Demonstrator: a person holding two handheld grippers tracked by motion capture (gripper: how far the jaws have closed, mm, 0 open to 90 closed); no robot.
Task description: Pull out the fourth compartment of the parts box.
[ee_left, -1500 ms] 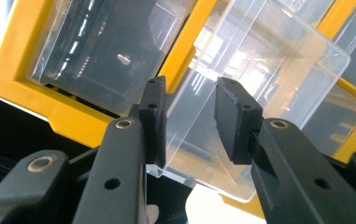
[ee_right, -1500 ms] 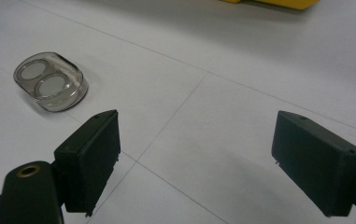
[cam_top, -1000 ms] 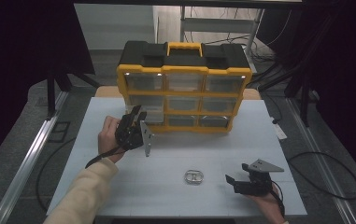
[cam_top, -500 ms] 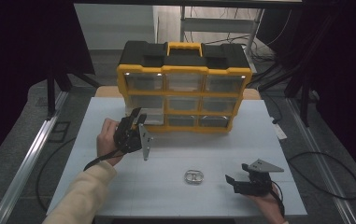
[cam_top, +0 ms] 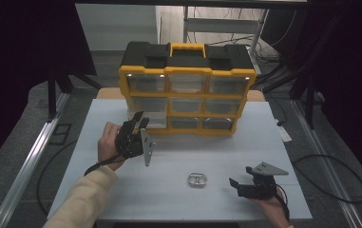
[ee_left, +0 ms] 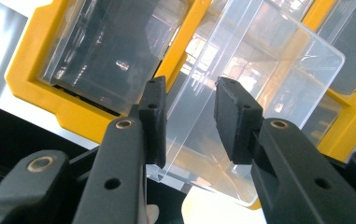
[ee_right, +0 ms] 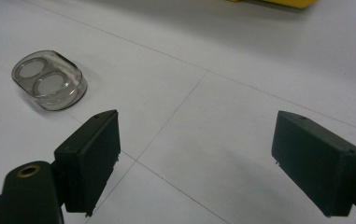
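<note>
Visibly unlabelled clear drawer between left claw pads, ungripped; right claw open.

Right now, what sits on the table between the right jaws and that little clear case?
Nothing: in the right gripper view, bare white table separates the right gripper from the clear case.

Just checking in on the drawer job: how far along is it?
Done: a clear drawer is partly out of the yellow cabinet. In hand: the left gripper straddles the drawer's front. Left: the small clear case lies untouched by the open right gripper.
</note>
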